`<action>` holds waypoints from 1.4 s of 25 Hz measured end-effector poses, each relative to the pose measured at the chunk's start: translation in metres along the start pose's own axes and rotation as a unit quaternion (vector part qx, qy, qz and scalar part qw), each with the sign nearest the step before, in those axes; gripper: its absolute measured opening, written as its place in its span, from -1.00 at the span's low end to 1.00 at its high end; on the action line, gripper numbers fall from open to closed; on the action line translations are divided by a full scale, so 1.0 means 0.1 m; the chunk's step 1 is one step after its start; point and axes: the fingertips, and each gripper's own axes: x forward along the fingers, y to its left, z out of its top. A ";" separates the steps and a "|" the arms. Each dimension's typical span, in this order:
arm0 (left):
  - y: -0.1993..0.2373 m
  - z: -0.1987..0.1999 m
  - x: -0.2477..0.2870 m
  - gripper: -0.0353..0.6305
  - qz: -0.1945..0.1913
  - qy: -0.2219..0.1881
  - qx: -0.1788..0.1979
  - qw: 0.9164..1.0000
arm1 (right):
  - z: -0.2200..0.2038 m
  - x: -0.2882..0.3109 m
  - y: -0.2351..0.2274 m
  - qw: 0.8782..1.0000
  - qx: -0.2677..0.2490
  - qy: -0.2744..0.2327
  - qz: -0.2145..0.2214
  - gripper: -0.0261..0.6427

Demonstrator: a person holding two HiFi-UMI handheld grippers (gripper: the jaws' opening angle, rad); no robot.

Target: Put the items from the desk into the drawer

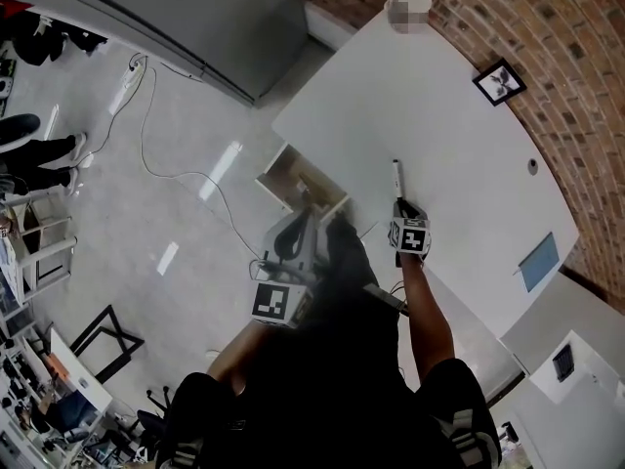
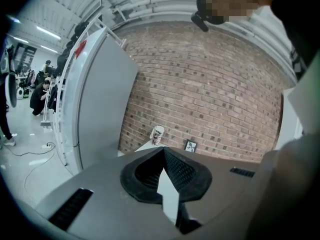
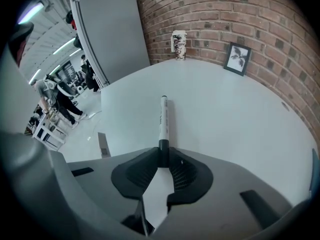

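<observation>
Count: one marker (image 3: 163, 115), one cup (image 3: 178, 45), one framed picture (image 1: 499, 81), one open drawer (image 1: 298, 186) | right tongs (image 3: 163, 156) clamp the marker's dark cap – it lies on the white worktop (image 1: 459, 164) | left tongs (image 2: 163, 151) closed, empty, near the drawer | open white surface all round the marker – brick wall (image 1: 547, 27) behind

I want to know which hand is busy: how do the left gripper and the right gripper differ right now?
The right gripper has its jaws closed on the dark end of a marker lying on the white desk; the left gripper is shut on nothing. The right gripper tilts down at the desk; the left gripper points roughly level toward the brick wall. Both carry a cube with square markers.
</observation>
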 end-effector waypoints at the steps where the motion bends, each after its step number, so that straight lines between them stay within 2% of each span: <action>1: 0.02 0.01 -0.04 -0.90 0.003 -0.002 0.000 1.000 | 0.02 -0.01 0.01 1.000 -0.002 -0.002 0.001 -0.74; 7: 0.12 0.07 -0.29 -0.90 0.026 -0.019 -0.007 0.999 | 0.13 -0.16 0.16 0.999 -0.020 -0.018 0.018 -0.74; 16: 0.41 0.20 -0.91 -0.90 0.093 -0.073 -0.012 0.993 | 0.52 -0.41 0.71 0.993 -0.079 -0.061 0.061 -0.74; 21: 0.61 0.23 -1.34 -0.90 0.142 -0.100 -0.022 0.985 | 0.71 -0.52 1.25 0.984 -0.128 -0.078 0.101 -0.74; 26: 0.81 0.24 -1.68 -0.90 0.190 -0.122 -0.040 0.973 | 0.82 -0.53 1.85 0.969 -0.184 -0.084 0.144 -0.74; 31: 0.97 0.14 -1.89 -0.90 0.217 -0.128 -0.044 0.967 | 0.70 -0.45 2.32 0.955 -0.224 -0.074 0.178 -0.74; 35: 1.04 0.04 -1.98 -0.90 0.233 -0.126 -0.052 0.963 | 0.48 -0.29 2.54 0.950 -0.243 -0.051 0.192 -0.74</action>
